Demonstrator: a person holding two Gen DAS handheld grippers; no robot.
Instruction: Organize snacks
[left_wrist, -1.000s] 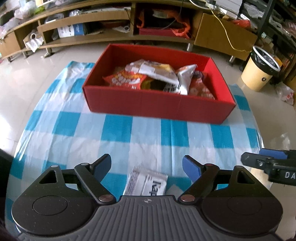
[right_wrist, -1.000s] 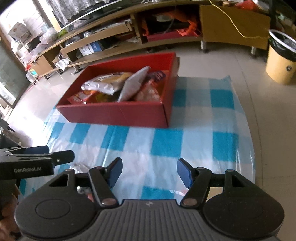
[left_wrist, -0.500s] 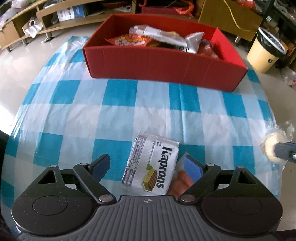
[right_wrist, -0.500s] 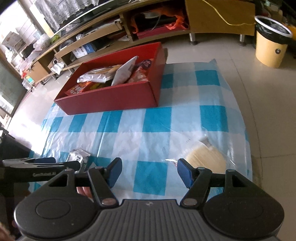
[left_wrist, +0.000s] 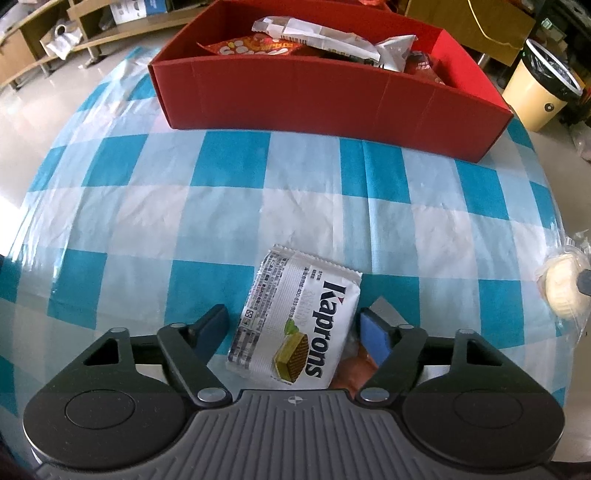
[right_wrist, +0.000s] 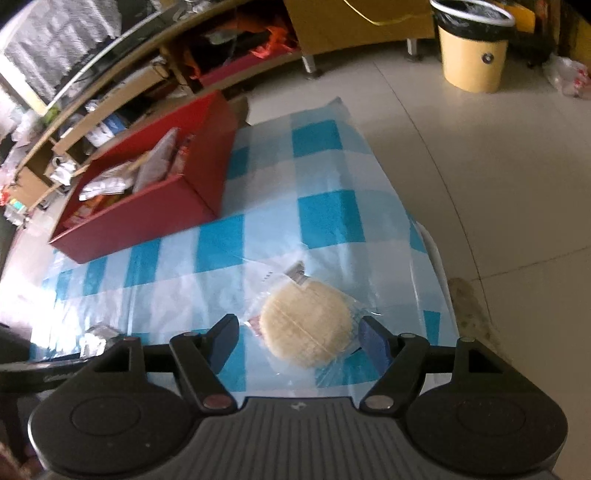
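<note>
Left wrist view puts your left gripper (left_wrist: 291, 328) low in the frame, straddling the white foil wafer packet printed "Kaprons" (left_wrist: 295, 321), which lies flat on the blue-and-white checked plastic cloth (left_wrist: 229, 206); the jaws are closing with the packet between them, but the pads do not yet look pressed against it. Behind the packet's lower right edge you can see something orange (too hidden to name). Right wrist view shows your right gripper (right_wrist: 297, 338) over the round pale cracker in clear wrap (right_wrist: 304, 325), lower centre of the frame, near the cloth's right edge; those jaws are opening, the cracker sits between them, and neither pad touches it. As for progress, the red cardboard box (left_wrist: 332, 103) at the top of the left frame already holds several crinkled snack bags, so most of the sorting looks done; these two pieces are still on the cloth and need lifting in. The wafer packet is flat and slightly creased, with sealed crimped ends. The cracker's wrap is loose and glossy, so it may slip.
</note>
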